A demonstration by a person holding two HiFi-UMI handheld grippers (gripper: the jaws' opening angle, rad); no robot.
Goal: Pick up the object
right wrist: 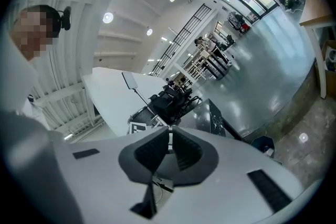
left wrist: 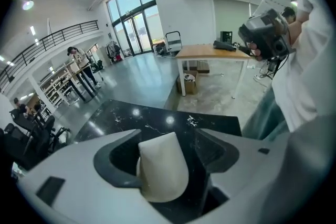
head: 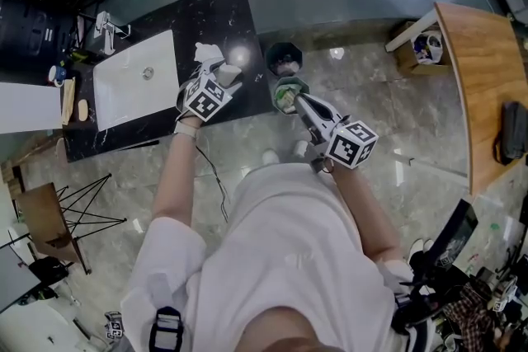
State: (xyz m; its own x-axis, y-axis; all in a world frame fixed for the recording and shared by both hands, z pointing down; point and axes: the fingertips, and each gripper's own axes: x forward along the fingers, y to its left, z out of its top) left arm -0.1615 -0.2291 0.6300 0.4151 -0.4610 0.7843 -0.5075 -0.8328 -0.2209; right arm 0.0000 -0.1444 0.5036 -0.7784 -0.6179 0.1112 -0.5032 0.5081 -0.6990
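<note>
A white cup-like object (left wrist: 163, 170) lies on the black marble counter (left wrist: 131, 118), between the jaws of my left gripper (left wrist: 167, 132). It leans against the left jaw, and a dark gap shows on the right-hand side. These jaws stand wide open. In the head view my left gripper (head: 227, 81) hangs over the counter's right part, at the white object (head: 232, 74). My right gripper (head: 300, 100) is held off the counter, over the floor by a green-rimmed bin (head: 285, 86). In the right gripper view its ribbed pads (right wrist: 157, 149) meet with nothing between them.
A white sink basin (head: 124, 91) is set in the counter's left part, with a tap (head: 106, 27) behind it. An irregular white piece (head: 209, 53) lies just beyond my left gripper. A black bin (head: 284, 58) stands by the counter's corner. A wooden table (head: 487, 70) stands at right.
</note>
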